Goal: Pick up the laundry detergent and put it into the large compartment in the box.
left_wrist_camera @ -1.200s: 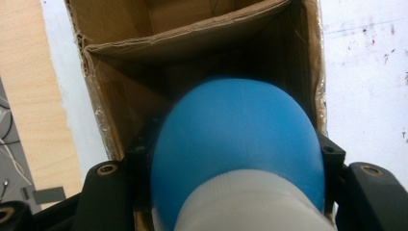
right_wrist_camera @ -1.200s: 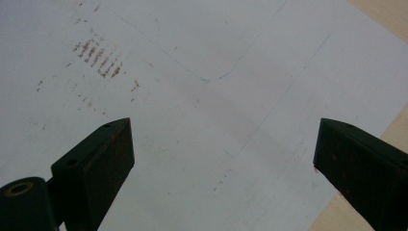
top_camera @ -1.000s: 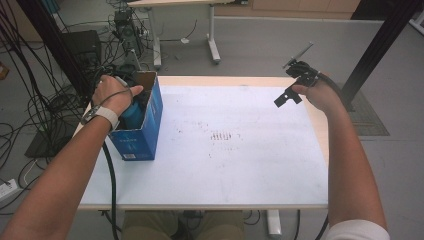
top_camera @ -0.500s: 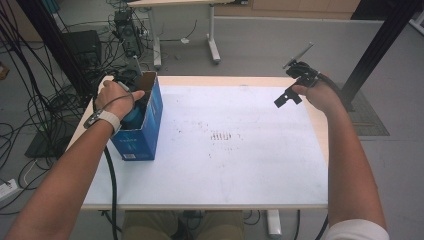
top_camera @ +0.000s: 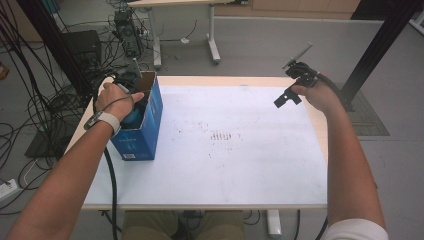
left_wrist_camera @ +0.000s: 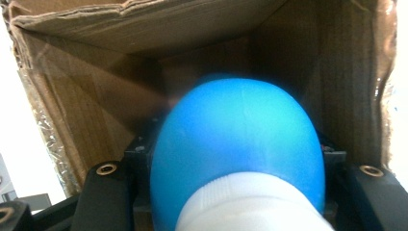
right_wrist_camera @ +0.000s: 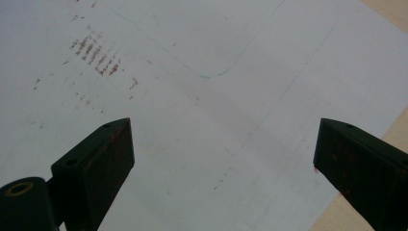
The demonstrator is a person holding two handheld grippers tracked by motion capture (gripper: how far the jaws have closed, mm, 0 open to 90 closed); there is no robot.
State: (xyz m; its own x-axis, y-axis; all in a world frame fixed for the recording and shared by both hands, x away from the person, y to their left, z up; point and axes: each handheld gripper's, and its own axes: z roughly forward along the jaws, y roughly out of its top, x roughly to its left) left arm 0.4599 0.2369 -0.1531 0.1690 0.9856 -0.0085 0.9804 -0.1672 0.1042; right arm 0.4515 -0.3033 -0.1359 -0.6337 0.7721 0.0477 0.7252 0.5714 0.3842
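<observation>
- Left hand-held gripper (left_wrist_camera: 231, 192) is down inside the open top of the blue box (top_camera: 145, 131), jaws clamped on a blue bottle (left_wrist_camera: 240, 149) with a white cap (left_wrist_camera: 250, 204). You can see a black jaw hugging each side of it in the left gripper view.
- The bottle's long axis runs straight along the gripper's line of sight: white cap end toward the camera, rounded blue end pointing away, deeper into the box. From the high view, that means it's roughly upright, blue end down.
- Bottle sits between the brown cardboard walls, about centred; I can't tell if it touches the bottom.
- From the high view the box stands at about 9 o'clock on the tabletop (top_camera: 230, 170), close to the left edge, with the left hand (top_camera: 116, 97) over its opening.
- Right hand-held gripper (right_wrist_camera: 223, 159) has its jaws wide apart, nothing between them, held above the white tabletop at around 2 o'clock, well apart from the box.
- Some brownish scuff marks (top_camera: 220, 136) sit near the middle of the tabletop.
</observation>
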